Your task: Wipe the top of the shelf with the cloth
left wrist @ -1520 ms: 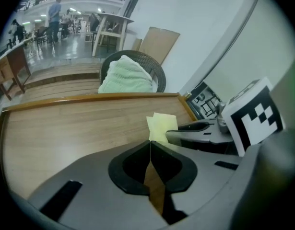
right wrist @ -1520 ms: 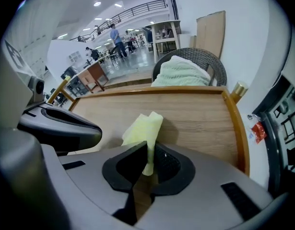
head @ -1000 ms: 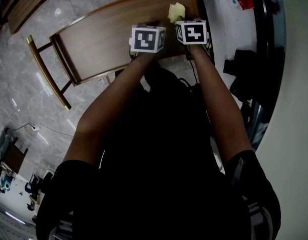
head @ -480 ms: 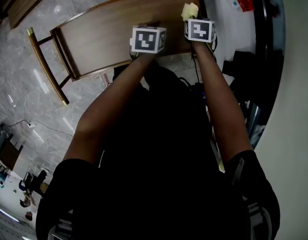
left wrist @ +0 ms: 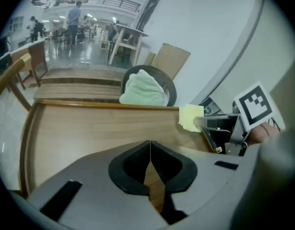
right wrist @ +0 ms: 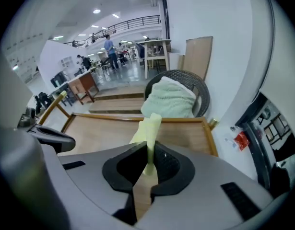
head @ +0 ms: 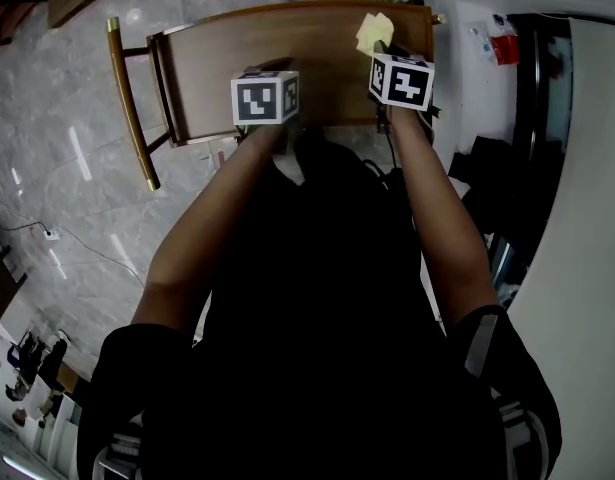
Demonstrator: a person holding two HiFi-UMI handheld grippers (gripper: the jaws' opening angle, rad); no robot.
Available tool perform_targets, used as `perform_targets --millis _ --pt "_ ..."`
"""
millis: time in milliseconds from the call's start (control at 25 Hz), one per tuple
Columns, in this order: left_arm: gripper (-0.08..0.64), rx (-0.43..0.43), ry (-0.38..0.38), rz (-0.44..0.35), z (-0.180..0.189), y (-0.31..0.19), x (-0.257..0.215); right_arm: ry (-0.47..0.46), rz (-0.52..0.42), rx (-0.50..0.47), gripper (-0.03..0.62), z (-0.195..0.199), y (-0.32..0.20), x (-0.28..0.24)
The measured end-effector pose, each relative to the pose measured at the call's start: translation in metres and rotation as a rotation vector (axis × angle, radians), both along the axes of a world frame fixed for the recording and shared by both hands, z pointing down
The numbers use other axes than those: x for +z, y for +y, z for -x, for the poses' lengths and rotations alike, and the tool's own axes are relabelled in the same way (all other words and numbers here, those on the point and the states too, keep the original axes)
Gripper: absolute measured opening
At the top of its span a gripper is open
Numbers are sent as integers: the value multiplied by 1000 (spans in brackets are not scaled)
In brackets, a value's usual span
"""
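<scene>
The wooden shelf top (head: 277,58) spreads out below me, with a raised rim and gold legs. My right gripper (head: 379,48) is shut on a small pale yellow cloth (head: 372,31) near the shelf's right end; in the right gripper view the cloth (right wrist: 146,133) stands up from between the closed jaws above the wood (right wrist: 109,133). From the left gripper view the cloth (left wrist: 191,116) hangs off the right gripper (left wrist: 205,123) over the shelf's right side. My left gripper (head: 270,73) hovers over the shelf's near edge, shut and empty (left wrist: 150,150).
A dark wicker basket (right wrist: 197,92) holding a pale green towel (right wrist: 169,102) stands just beyond the shelf's far edge. A white cabinet and wall (head: 467,58) close in on the right. Marble floor (head: 67,188) lies to the left, and wooden steps (left wrist: 75,80) lie past the shelf.
My right gripper has carried the cloth rightward and away from me along the shelf, toward the far right corner. The left gripper stays over the near edge. The head view has shifted.
</scene>
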State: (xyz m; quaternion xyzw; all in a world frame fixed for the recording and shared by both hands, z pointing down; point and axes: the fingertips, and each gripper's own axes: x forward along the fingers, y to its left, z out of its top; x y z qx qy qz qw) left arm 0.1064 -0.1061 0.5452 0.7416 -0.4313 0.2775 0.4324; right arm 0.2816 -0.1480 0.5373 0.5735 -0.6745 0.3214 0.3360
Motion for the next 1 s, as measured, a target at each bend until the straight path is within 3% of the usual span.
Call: perform_targets --millis 280,560,920,1000 --pt "11 -116 -27 -44 116 7 -32 -104 16 -172 43 155 7 -3" --pt "11 -149 -91 -41 221 19 -62 -228 53 -309 43 308 34 9" --pt "11 -149 -110 -31 294 36 -58 -338 119 -369 43 421 64 40" --pt "11 -138 -105 -32 301 39 -57 -308 122 -383 43 430 64 49"
